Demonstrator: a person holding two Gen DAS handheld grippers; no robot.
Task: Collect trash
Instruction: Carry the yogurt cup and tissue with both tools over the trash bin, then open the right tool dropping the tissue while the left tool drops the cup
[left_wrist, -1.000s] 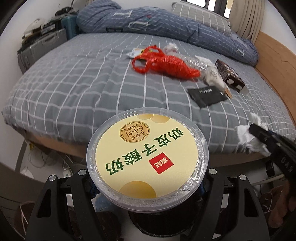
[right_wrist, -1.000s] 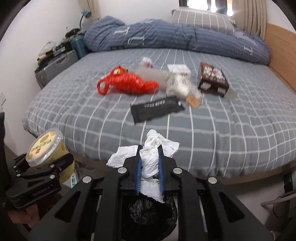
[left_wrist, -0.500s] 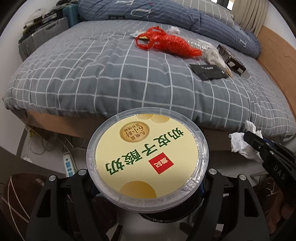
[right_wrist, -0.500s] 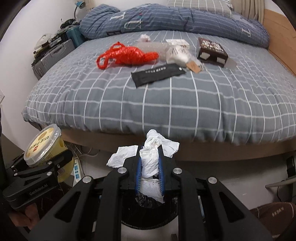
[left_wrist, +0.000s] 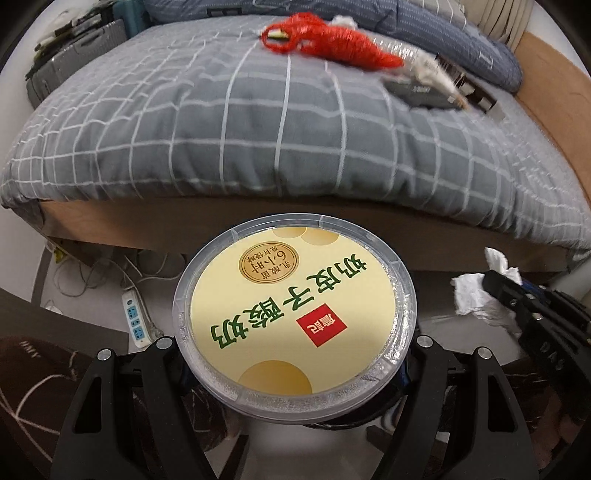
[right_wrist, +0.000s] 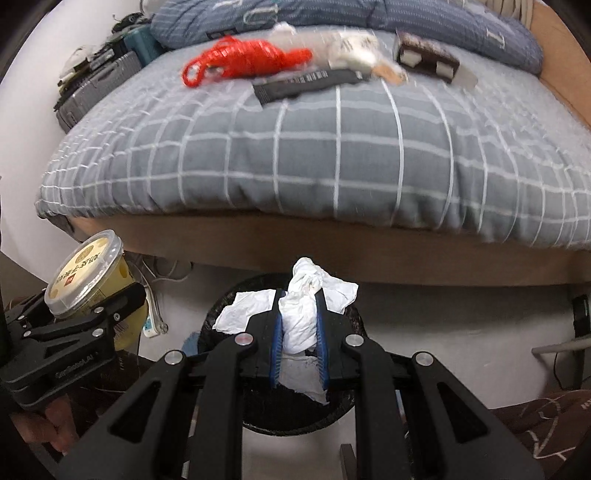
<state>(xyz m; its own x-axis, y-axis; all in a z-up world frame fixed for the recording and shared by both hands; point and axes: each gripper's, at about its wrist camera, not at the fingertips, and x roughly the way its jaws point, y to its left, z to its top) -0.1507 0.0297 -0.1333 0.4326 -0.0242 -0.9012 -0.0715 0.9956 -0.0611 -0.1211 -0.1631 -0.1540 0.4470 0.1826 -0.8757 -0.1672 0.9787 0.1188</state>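
My left gripper (left_wrist: 295, 356) is shut on a round yoghurt tub (left_wrist: 295, 314) with a yellow lid, its fingers gripping the sides under the rim. My right gripper (right_wrist: 300, 295) is shut on a crumpled white tissue (right_wrist: 299, 321), held just above a black bin (right_wrist: 212, 325) on the floor. The right wrist view shows the left gripper (right_wrist: 110, 306) with the tub (right_wrist: 85, 266) left of the bin. On the bed lie a red net bag (right_wrist: 251, 55), a black pouch (right_wrist: 306, 83), a white wrapper (right_wrist: 351, 48) and a brown box (right_wrist: 424, 55).
The grey checked bed (right_wrist: 332, 158) with its wooden frame (right_wrist: 295, 243) stands right behind the bin. A white power strip (left_wrist: 135, 321) and cables lie on the floor at the left. A grey suitcase (left_wrist: 74, 51) stands beside the bed.
Both grippers have sunk from bed height toward the floor and tipped further down. The bin now shows under the right gripper. Both holds are unchanged.
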